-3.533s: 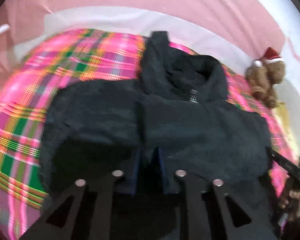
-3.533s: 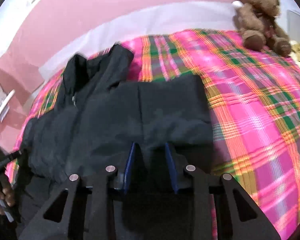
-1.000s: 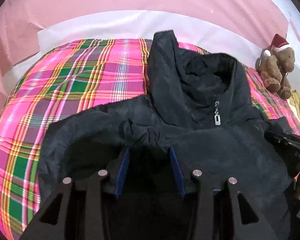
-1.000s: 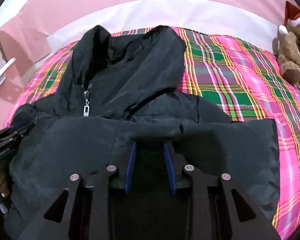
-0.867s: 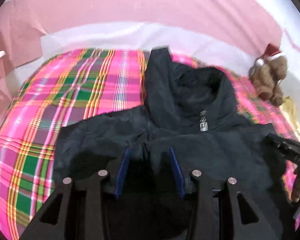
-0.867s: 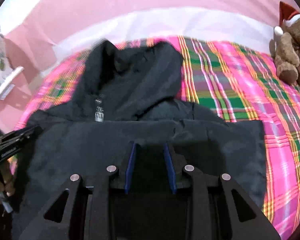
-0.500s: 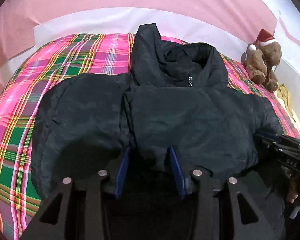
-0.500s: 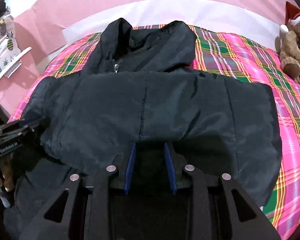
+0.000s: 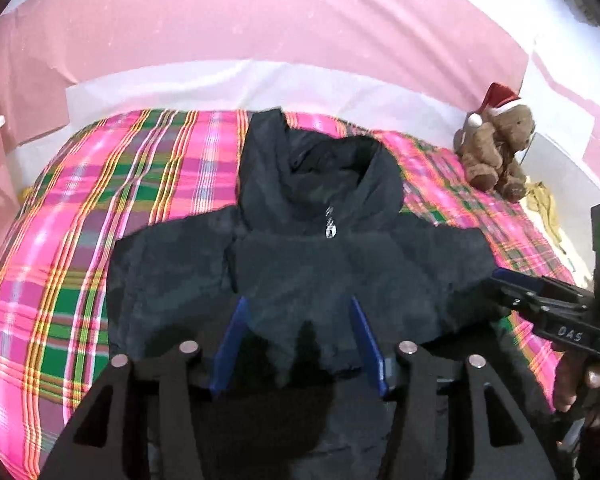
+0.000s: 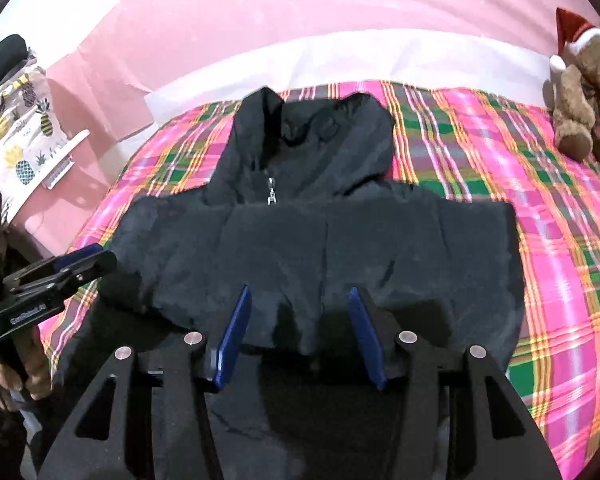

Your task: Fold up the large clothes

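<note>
Black jacket [image 9: 300, 264]: we see it lying folded across the middle of the bed, hood toward twelve o'clock, zip pull at the centre of both views; half a second ago the raised hem was pinched in both tools, now that layer rests flat on the chest
Left gripper [image 9: 298, 336]: our jaws are opening, the blue pads stand either side of the folded edge at six o'clock with cloth between them but no longer pressed, so nothing is held
Right gripper [image 10: 298, 330]: our jaws are opening too, pads apart around the same hem edge at six o'clock, free of the fabric; in the left view this tool shows at three o'clock, clear of the jacket side
What changed: a second ago the hood and zip filled the views with the hem carried over; since then both tools have let go and drawn back
Meaning for the task: we judge the bottom-to-top fold is laid, and a sideways fold or smoothing is likely left
Surface: pink, green and yellow plaid blanket [image 10: 540, 208], soft, so the stack may slump
Room: pink wall [image 9: 260, 32] at twelve o'clock, a teddy bear [image 9: 496, 152] in a red hat at two o'clock, pineapple-print cloth [image 10: 20, 120] at ten o'clock in the right view
</note>
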